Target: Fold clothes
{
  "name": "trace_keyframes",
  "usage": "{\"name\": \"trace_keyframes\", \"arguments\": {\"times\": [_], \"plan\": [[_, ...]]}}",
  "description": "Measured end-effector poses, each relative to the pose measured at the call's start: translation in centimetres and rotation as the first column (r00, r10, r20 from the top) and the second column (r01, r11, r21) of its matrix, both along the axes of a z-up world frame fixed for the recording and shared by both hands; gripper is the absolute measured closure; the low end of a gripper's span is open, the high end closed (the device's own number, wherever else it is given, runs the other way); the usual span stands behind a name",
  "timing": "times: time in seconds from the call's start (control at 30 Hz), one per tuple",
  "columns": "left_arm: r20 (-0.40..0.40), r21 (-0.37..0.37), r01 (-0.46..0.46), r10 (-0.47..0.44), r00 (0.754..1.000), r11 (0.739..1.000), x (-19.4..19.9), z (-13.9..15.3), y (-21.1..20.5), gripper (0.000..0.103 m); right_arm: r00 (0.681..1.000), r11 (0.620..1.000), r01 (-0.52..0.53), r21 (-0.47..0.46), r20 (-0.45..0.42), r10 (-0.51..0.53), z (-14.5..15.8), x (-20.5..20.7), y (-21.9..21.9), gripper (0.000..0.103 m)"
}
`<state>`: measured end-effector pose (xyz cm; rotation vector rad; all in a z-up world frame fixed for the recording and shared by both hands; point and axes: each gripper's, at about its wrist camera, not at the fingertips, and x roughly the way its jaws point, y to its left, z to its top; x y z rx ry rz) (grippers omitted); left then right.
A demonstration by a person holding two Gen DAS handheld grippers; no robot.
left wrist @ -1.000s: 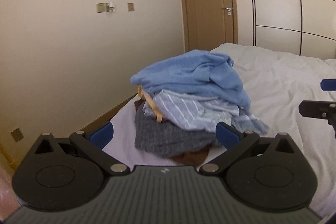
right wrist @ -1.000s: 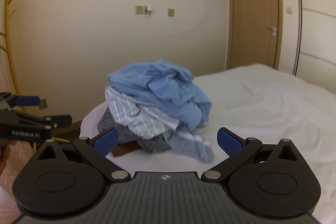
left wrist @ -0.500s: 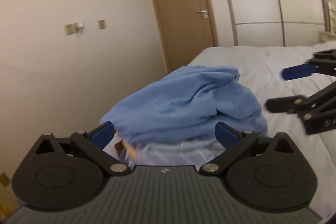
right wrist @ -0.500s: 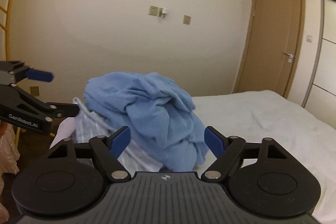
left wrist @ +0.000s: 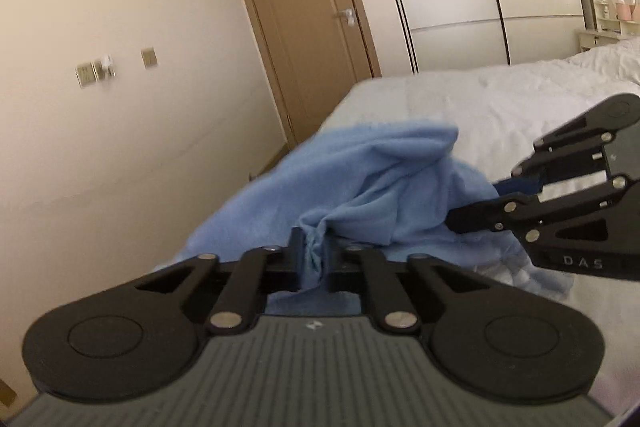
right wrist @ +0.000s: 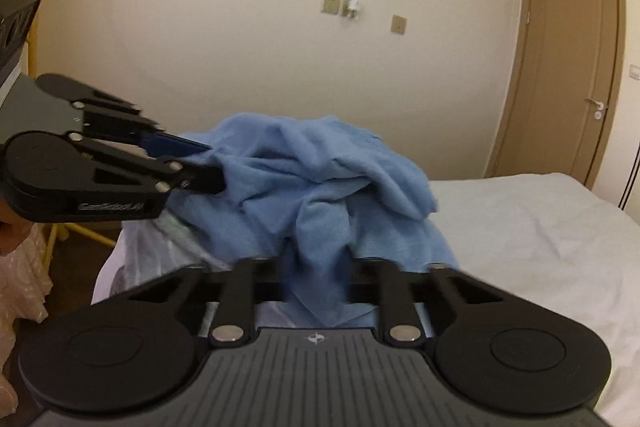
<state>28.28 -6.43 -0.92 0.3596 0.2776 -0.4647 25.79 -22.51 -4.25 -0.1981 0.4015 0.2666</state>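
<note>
Clearly the blue garment [left wrist: 372, 183] is soft, light and limp: it sits crumpled on top of a clothes pile near the edge of the bed [left wrist: 480, 99], filling the centre of both views, and it will sag and bunch wherever it is not supported. It should not slip much, being a fuzzy knit, but a pinch on a loose fold could drag along only one layer, so hems, shoulders or corners are likely the better places to take hold once they can be found. The left gripper [left wrist: 314, 261], at lower centre of its own view, has its jaws drawn nearly together on a bunched ridge of the blue cloth, which stands squeezed between them. The right gripper [right wrist: 320, 277], at lower centre of its view, is likewise closed onto a hanging fold of the same garment, its fingers with only the cloth's thickness between them. Under the garment, at lower left of the right view, pale striped fabric [right wrist: 176, 239] shows.
</note>
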Motion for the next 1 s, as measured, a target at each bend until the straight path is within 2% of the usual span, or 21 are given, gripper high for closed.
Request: {"name": "trace_keyframes", "arguments": {"times": [0.1,0.23,0.37,0.47,0.63,0.8,0.9,1.0], "plan": [[0.071,-0.047,0.024,-0.02,0.997,0.999,-1.2,2.8,0.1,0.099,0.998,1.0,0.031,0.001,0.061,-0.031,1.7,-1.5,-0.1,0.099],[0.148,-0.108,0.106,-0.09,0.985,0.988,-3.3,7.6,-0.2,0.099,0.977,0.997,0.072,0.003,0.2,-0.071,6.6,-4.8,-1.4,0.101],[0.215,-0.141,0.239,-0.206,0.955,0.961,-7.6,11.2,-2.6,0.099,0.94,0.992,0.13,-0.002,0.318,-0.122,11.5,-9.6,-3.3,0.102],[0.228,-0.144,0.349,-0.312,0.922,0.926,-11.3,12.1,-5.7,0.099,0.91,0.98,0.2,-0.003,0.372,-0.184,13.6,-14.4,-5.1,0.102],[0.198,-0.148,0.522,-0.492,0.848,0.84,-16.7,11.7,-11.6,0.099,0.866,0.937,0.348,-0.023,0.39,-0.312,14.5,-22.8,-9.0,0.102],[0.171,-0.201,0.669,-0.647,0.743,0.716,-21.2,11.7,-18.6,0.099,0.805,0.86,0.506,-0.07,0.396,-0.441,14.8,-31.5,-12.7,0.102],[0.171,-0.224,0.723,-0.704,0.69,0.654,-23.5,11.7,-22.7,0.1,0.761,0.803,0.587,-0.101,0.408,-0.504,15.1,-35.9,-15.1,0.102],[0.153,-0.253,0.748,-0.738,0.658,0.614,-25.2,11.1,-25.7,0.103,0.726,0.757,0.643,-0.111,0.402,-0.558,14.7,-39.6,-17.6,0.102]]}}
